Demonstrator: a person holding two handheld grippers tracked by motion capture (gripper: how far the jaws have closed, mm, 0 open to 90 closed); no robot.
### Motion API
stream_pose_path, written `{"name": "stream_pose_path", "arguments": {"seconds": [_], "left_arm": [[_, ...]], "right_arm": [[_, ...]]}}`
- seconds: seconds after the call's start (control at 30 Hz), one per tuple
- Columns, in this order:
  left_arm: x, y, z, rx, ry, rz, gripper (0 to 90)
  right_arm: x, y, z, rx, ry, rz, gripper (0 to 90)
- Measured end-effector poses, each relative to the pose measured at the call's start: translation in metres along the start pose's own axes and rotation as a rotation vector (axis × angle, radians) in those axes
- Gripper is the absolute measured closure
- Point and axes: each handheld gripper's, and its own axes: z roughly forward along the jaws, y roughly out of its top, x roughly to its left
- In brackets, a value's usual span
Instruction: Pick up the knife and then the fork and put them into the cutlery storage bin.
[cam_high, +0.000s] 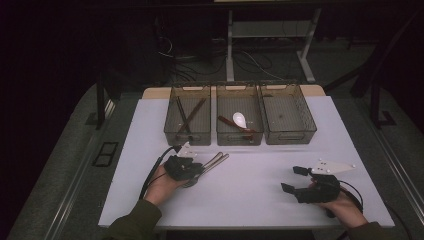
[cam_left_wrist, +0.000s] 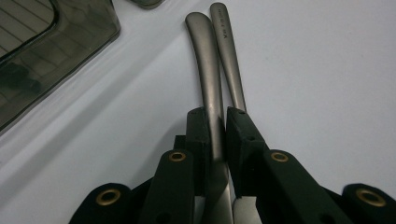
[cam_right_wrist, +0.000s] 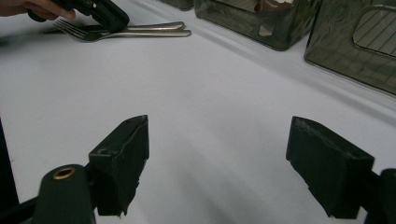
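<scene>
Left gripper (cam_left_wrist: 217, 128) jaws clamped on one fork handle (cam_left_wrist: 208, 84), second handle (cam_left_wrist: 231, 60) just beside, on tabletop (cam_high: 250, 170). Right gripper (cam_right_wrist: 217, 163) jaws wide open, empty.

The left gripper (cam_high: 192, 170) hides the heads of both utensils (cam_high: 216, 161) in the high view. The small dark item in the right bin (cam_high: 288, 120) is too small to tell.
</scene>
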Motion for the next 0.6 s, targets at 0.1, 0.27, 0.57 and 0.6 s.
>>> {"name": "stream_pose_path", "arguments": {"seconds": [0.1, 0.27, 0.57, 0.6], "left_arm": [[0.001, -0.001, 0.000, -0.007, -0.012, 0.008, 79.0], [0.003, -0.001, -0.001, -0.012, -0.026, -0.007, 79.1], [0.006, 0.000, -0.009, -0.018, -0.038, 0.007, 79.1], [0.006, 0.001, -0.011, -0.021, -0.033, 0.007, 79.1]], "right_arm": [[0.000, 0.000, 0.000, 0.001, 0.002, -0.003, 20.8], [-0.002, 0.000, 0.001, 0.014, 0.013, 0.006, 20.5], [-0.003, 0.000, 0.002, 0.020, 0.017, 0.046, 17.0], [-0.003, 0.000, 0.003, 0.020, 0.015, 0.051, 16.9]]}}
